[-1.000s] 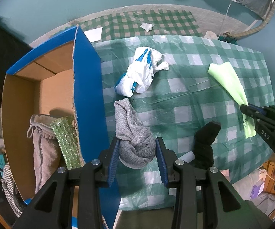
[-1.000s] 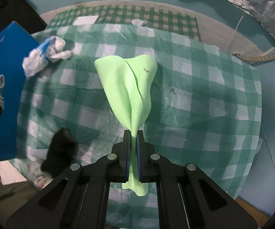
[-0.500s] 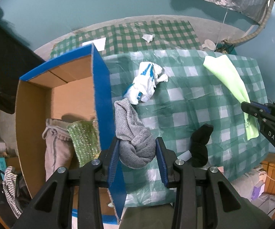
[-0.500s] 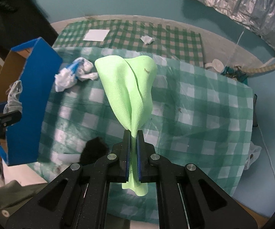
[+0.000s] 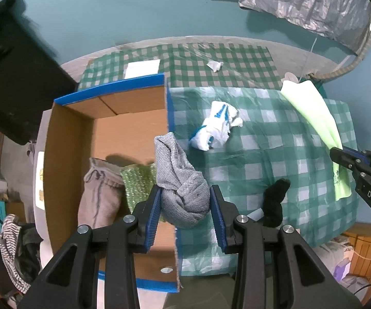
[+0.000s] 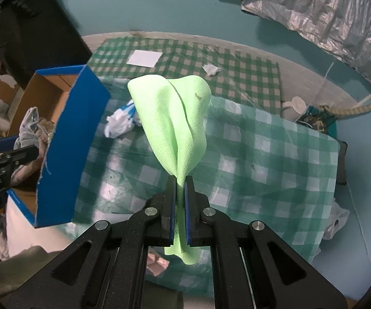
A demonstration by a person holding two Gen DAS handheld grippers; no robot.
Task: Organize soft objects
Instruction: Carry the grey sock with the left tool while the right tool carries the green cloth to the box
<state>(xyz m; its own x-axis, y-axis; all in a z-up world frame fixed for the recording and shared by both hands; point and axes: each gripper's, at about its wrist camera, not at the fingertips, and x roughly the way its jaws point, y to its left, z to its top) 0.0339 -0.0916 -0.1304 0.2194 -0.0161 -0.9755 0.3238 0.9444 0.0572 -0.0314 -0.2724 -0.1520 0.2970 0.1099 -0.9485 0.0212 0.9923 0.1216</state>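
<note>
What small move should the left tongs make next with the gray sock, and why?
Probably carry the gray sock a little further left, over the open cardboard box, then let go. The left tongs grip the sock, which hangs above the box's blue wall, and a beige cloth and a green one already lie inside.

light: dim, cool bluish indoor cast | shadows: soft, under the grey knit bundle (image 5: 182, 190) inside the cardboard box (image 5: 69, 134) | glare: pale sheen on the plastic check cover (image 6: 262, 154) | blur: dark shape top left smeared in both views | distortion: strong fisheye, black vignette corners, desk edges bowed
</note>
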